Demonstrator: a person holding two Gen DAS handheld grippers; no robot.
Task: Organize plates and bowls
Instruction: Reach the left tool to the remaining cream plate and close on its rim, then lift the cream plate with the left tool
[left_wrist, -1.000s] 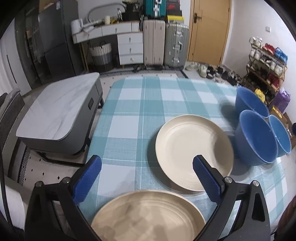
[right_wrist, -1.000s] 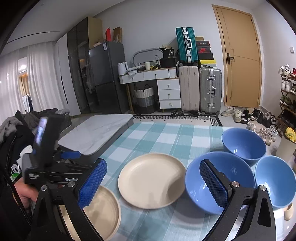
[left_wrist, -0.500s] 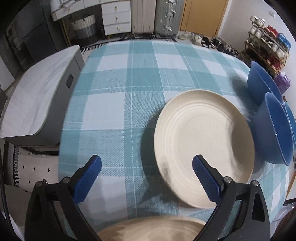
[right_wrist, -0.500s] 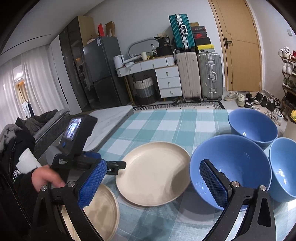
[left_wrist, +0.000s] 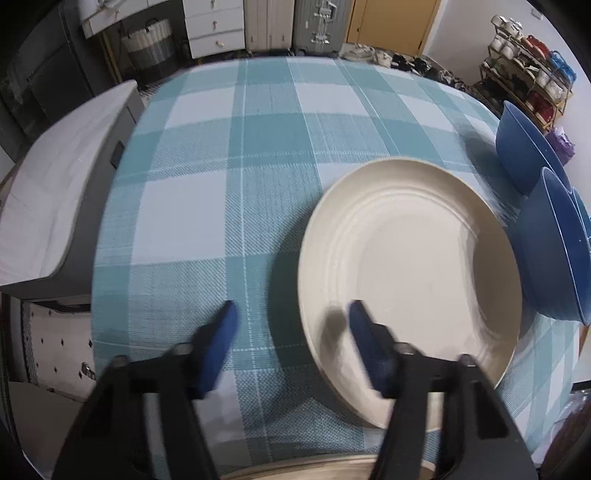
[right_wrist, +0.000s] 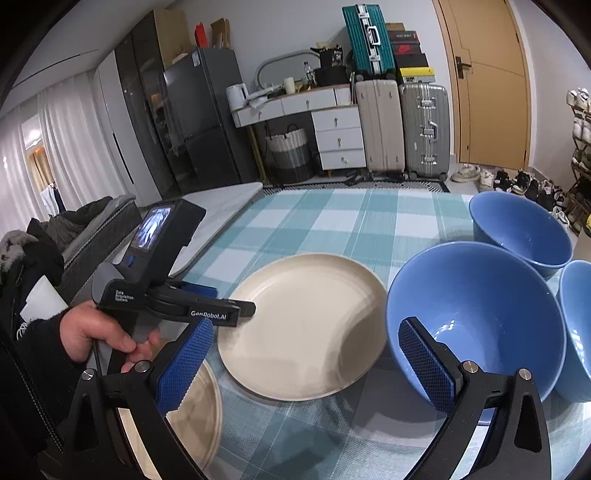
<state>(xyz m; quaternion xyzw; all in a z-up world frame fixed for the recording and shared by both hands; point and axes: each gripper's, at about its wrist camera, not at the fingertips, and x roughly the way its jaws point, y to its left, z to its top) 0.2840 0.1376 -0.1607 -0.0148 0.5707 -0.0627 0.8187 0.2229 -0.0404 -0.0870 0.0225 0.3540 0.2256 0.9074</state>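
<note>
Nothing is stacked yet. The left gripper (left_wrist: 290, 314) is closing astride the near-left rim of the cream plate (left_wrist: 417, 273) at frame centre; the pads are not yet touching it. The right gripper (right_wrist: 306, 354) is spread wide and empty. Three blue bowls (right_wrist: 476, 314) stand separately at right, and a second plate (right_wrist: 195, 413) lies at lower left.

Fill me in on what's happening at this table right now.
A person is tidying dishes with a handheld claw in each hand. The left claw is closing over the near rim of the cream plate, one finger inside the rim and one outside, not yet pinching. The right claw hovers open near the closest blue bowl. A second cream plate lies nearer.
</note>
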